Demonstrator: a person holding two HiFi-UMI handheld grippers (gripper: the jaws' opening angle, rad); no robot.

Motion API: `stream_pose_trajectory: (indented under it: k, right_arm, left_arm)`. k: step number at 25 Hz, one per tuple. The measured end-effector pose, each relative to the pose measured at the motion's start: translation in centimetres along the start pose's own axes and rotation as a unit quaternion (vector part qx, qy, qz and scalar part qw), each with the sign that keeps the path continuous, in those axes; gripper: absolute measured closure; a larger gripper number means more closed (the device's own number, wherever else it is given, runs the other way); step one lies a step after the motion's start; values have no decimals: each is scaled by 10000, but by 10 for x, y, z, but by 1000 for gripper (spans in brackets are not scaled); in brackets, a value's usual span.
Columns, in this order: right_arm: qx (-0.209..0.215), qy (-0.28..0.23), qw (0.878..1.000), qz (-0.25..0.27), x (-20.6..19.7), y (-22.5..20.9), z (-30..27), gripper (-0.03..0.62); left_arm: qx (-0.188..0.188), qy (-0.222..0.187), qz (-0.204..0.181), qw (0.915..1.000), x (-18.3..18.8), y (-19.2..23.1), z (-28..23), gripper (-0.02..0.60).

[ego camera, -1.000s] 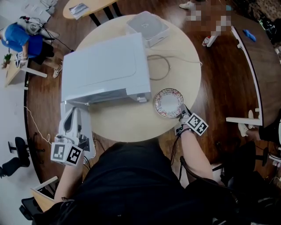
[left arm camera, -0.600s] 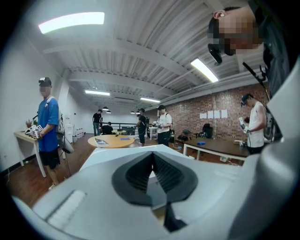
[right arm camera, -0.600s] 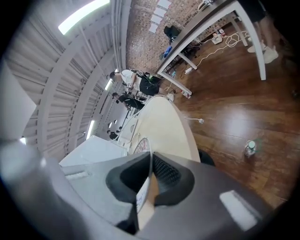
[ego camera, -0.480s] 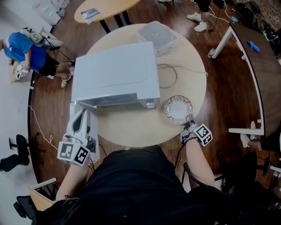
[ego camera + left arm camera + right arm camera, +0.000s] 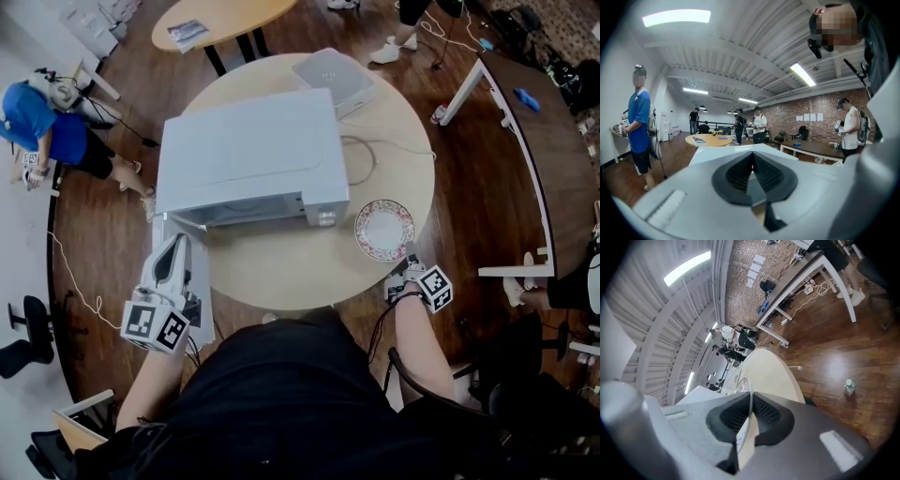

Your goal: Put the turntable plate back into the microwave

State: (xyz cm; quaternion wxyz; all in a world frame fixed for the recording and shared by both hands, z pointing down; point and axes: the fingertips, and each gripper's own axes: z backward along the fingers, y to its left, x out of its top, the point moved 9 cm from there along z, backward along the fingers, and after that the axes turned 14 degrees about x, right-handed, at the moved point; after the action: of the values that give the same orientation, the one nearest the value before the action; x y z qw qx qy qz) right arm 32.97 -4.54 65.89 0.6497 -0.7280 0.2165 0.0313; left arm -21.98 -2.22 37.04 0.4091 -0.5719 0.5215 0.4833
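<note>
The turntable plate, white with a patterned rim, lies on the round table to the right of the white microwave. My right gripper is shut on its near rim. In the right gripper view the plate's thin edge runs between the closed pads. The microwave door stands open toward me at the left. My left gripper lies along the door's top, pointing at the microwave. Its jaws are together in the left gripper view. Whether they pinch the door cannot be told.
A square white box sits at the table's far side, with a cable looping behind the microwave. The table edge runs close under the right gripper. A dark desk stands to the right, an oval table behind, and people stand around the room.
The whole view has shifted a little. The right gripper still holds the plate's near rim, and the left gripper stays over the open door.
</note>
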Motion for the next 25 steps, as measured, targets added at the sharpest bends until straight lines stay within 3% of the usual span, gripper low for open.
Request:
stream_pose_trajectory:
  k: [9, 25]
  right_arm:
    - [129, -410, 9991, 10, 6, 32, 25, 575]
    - [211, -539, 9983, -69, -25, 64, 57, 576]
  left_arm:
    - [-208, -58, 52, 9998, -8, 18, 7, 577]
    - [-750, -189, -31, 9970, -11, 26, 15, 577]
